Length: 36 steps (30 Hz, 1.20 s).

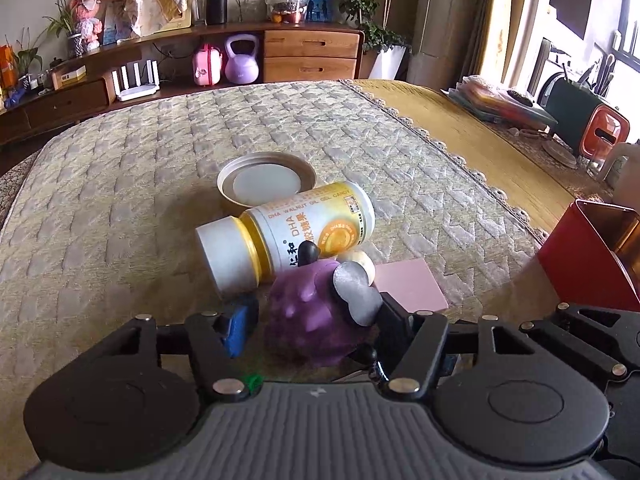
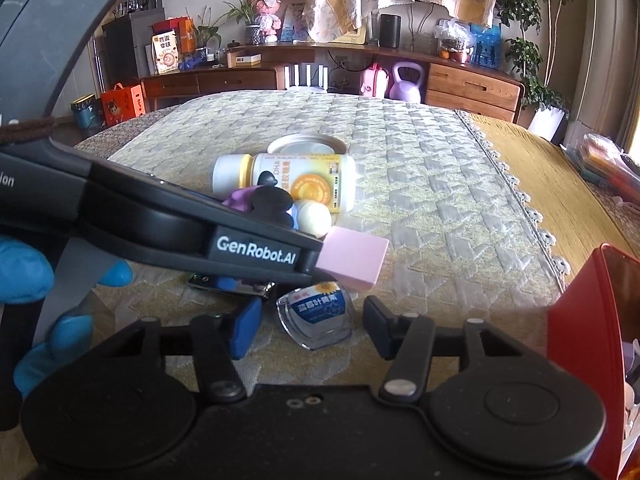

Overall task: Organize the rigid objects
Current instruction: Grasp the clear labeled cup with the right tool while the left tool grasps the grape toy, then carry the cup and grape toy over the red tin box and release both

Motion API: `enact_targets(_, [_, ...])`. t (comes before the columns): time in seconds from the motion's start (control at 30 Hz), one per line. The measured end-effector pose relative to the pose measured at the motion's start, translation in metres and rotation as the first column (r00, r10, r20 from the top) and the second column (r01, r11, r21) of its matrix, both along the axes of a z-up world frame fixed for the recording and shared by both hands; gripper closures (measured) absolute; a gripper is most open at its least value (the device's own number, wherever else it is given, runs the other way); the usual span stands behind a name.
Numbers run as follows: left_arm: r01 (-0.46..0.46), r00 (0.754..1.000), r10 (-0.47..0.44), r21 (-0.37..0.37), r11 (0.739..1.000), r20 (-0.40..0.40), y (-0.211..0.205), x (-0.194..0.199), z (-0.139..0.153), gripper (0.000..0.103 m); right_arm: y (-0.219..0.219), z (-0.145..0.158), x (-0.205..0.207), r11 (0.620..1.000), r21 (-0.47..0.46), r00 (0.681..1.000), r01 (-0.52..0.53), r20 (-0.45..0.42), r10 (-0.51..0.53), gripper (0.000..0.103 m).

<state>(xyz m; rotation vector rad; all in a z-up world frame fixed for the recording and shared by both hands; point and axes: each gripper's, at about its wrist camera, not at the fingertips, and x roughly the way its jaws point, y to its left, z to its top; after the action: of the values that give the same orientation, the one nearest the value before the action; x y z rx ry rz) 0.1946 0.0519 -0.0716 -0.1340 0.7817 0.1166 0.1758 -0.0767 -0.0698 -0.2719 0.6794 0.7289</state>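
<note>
Two claws: left claw (image 1: 312,324) clamped on purple toy (image 1: 316,316); right claw (image 2: 312,326) apart around clear packet (image 2: 316,314).

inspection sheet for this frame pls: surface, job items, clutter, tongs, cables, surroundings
Surface: beige quilted cloth over the table, lace-edged.
Job's things: white-and-yellow plastic supplement bottle on its side; round metal lid behind it; purple rubber toy; cream ball; pink flat block; clear labelled packet; red metal tin, open.
Clutter: small circuit board under the left tool.
Tongs: left tongs straddle the purple toy, contact unclear; right tongs open around the packet.
Cables: nothing seen on the table.
Surroundings: wooden sideboard, purple kettlebell.
</note>
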Motion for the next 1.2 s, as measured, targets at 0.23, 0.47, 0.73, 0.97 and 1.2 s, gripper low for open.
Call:
enact_targets(0.23, [0.003, 1.0, -0.003, 0.006, 1.0, 0.0, -0.003, -0.003, 0.002, 0.046, -0.002, 0.002, -0.003, 1.0, -0.011, 1.0, 0.019, 0.006, -0.018, 0.064])
enact_targets(0.47, [-0.009, 1.0, 0.009, -0.008, 1.0, -0.005, -0.002, -0.015, 0.011, 0.046, -0.015, 0.01, -0.013, 0.999, 0.003, 0.999, 0.05, 0.015, -0.05, 0.064])
enact_targets(0.73, [0.013, 1.0, -0.013, 0.009, 1.0, -0.01, -0.015, -0.035, 0.022, 0.047, -0.036, 0.026, -0.03, 0.996, 0.021, 0.996, 0.083, 0.022, -0.083, 0.064])
enact_targets(0.97, [0.045, 0.999, -0.045, 0.011, 0.999, -0.004, -0.032, -0.054, 0.04, 0.047, -0.062, 0.048, -0.045, 0.993, 0.035, 0.992, 0.115, 0.039, -0.117, 0.064])
enact_targets(1.2, [0.095, 0.995, -0.095, 0.003, 0.996, 0.014, -0.056, -0.068, 0.064, 0.047, -0.095, 0.066, -0.058, 0.987, 0.032, 0.986, 0.158, 0.051, -0.16, 0.064])
